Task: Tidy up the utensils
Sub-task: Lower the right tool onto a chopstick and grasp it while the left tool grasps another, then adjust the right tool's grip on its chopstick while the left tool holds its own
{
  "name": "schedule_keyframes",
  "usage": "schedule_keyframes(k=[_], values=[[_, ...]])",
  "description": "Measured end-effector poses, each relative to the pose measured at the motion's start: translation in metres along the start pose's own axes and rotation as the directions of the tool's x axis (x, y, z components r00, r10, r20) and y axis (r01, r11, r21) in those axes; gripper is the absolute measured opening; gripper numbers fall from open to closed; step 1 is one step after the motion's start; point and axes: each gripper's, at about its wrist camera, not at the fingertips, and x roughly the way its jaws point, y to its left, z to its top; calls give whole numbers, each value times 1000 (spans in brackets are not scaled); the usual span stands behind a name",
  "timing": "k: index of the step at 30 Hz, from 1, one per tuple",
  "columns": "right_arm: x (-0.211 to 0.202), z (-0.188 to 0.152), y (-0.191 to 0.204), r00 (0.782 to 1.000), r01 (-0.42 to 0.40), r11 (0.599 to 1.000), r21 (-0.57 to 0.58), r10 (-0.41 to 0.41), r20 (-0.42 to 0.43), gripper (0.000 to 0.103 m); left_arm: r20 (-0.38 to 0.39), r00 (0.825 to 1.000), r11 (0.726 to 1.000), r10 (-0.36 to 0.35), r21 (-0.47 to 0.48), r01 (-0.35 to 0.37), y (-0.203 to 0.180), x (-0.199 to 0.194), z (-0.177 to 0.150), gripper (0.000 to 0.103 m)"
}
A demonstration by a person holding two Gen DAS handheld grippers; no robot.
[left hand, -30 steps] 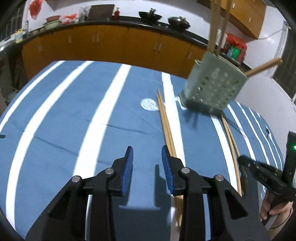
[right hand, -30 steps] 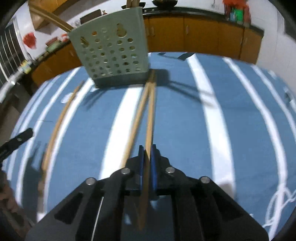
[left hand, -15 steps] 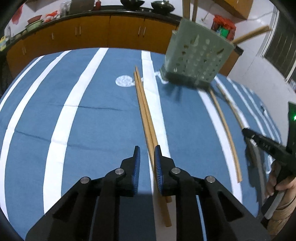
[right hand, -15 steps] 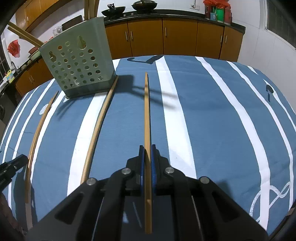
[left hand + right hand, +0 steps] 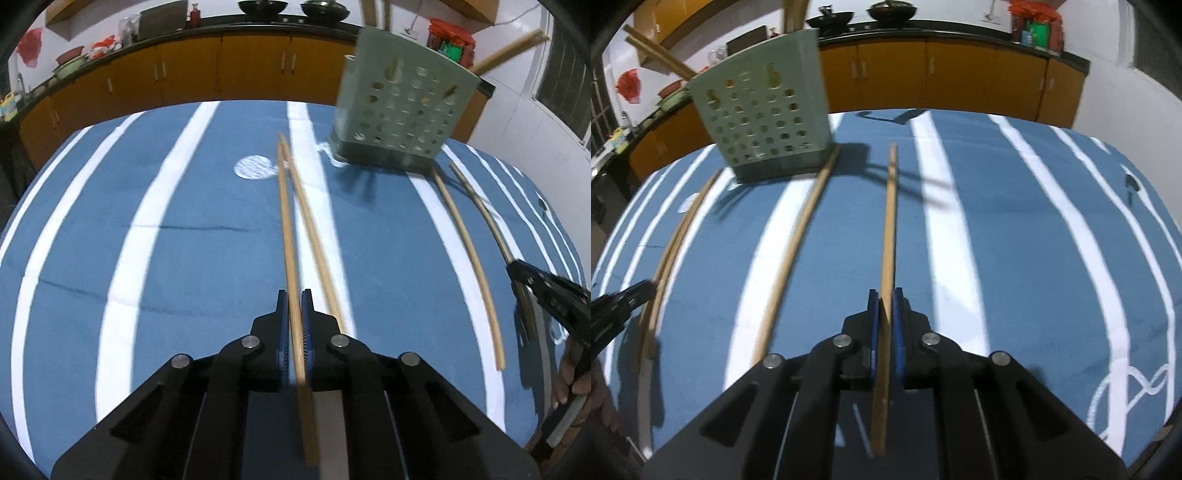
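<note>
1. In the left wrist view, the near end of the chopstick (image 5: 291,258) held by the left gripper (image 5: 294,325) is partly covered by the black gripper body, and the far tips are blurred.
2. The left gripper is clenched on this chopstick; the blue pads (image 5: 282,325) are pressed on it from both sides.
3. The long axis of this chopstick is directed away from the camera, toward the green perforated holder (image 5: 399,122). A second chopstick (image 5: 314,236) is laid just beside it on the blue striped tablecloth (image 5: 184,240), and the far tips of the two are almost touching.
4. The right gripper (image 5: 885,325) is also clenched, on another chopstick (image 5: 889,229), which is pointed straight ahead over the cloth, to the right of the holder (image 5: 764,114).
5. One more chopstick (image 5: 790,251) is laid on the cloth, with its far end touching the base of the holder.
6. Some sticks are seen inside the holder, but their upper ends are cut off by the picture edge.
7. It cannot be told whether the held chopsticks are lifted from the cloth.
</note>
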Motion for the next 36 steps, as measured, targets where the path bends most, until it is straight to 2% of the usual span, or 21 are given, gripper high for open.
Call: schedule_keyframes(k=[4, 9, 12, 15, 24, 36], values=[[3, 2, 11, 1000, 14, 999, -37, -13, 15, 9, 14, 998, 998, 54, -32, -54, 19, 8, 13, 8], [10, 14, -4, 992, 114, 993, 19, -114, 43, 9, 37, 996, 992, 84, -98, -80, 42, 12, 22, 8], [13, 18, -14, 987, 151, 988, 44, -153, 57, 10, 57, 994, 992, 88, -96, -82, 43, 13, 21, 8], [14, 19, -20, 988, 140, 988, 64, -144, 56, 12, 58, 994, 992, 92, -94, -86, 43, 14, 21, 8], [16, 19, -19, 987, 147, 987, 59, -150, 55, 13, 64, 997, 990, 49, -133, -40, 50, 11, 19, 9], [17, 19, -22, 990, 127, 989, 72, -131, 54, 18, 60, 996, 991, 68, -117, -61, 47, 12, 20, 9]])
